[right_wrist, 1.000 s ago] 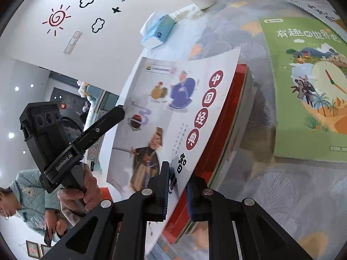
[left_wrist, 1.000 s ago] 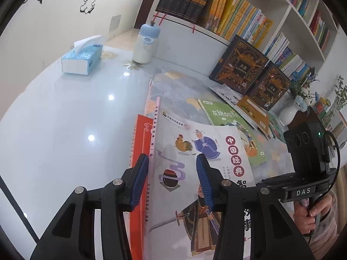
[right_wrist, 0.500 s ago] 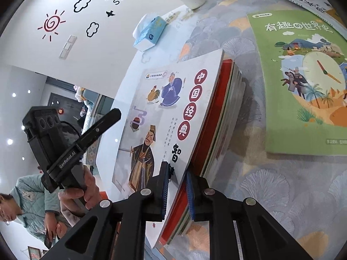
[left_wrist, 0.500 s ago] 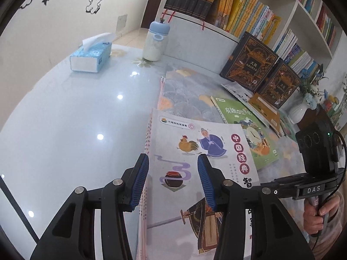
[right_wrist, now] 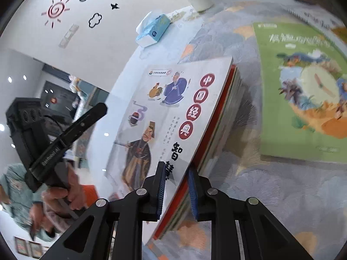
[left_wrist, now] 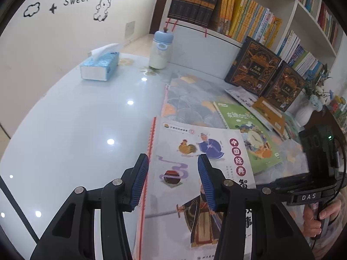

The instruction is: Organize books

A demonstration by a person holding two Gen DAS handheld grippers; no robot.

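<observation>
- Books are the job here, and the one in hand is the white picture book (right_wrist: pixel 173 117), lying on top of a small pile (right_wrist: pixel 219 134) with a red cover just under it.
- At the right gripper (right_wrist: pixel 175 192) the fingers are narrow and opening; the near right edge of the white picture book lies between the blue pads, and whether they press on it cannot be told.
- At the left gripper (left_wrist: pixel 173 184) the fingers stand fairly wide, straddling the book's left margin; they appear to hover above the cover, holding nothing.
- Just right of the pile, on the patterned mat (left_wrist: pixel 195 99), lies a green book (left_wrist: pixel 249 138), flat and apart from the pile.
- Farther right more loose books (left_wrist: pixel 269 112) overlap one another, near two dark boxed volumes (left_wrist: pixel 269 73) leaning against the bookshelf (left_wrist: pixel 238 17).
- On the far left of the desk (left_wrist: pixel 65 130) stand a tissue box (left_wrist: pixel 99 67) and a pale bottle with a blue cap (left_wrist: pixel 160 49).
- Judged from this, the task is partly done: one pile is formed with the white book laid on it, while the green book and the loose ones beyond remain to be gathered.
</observation>
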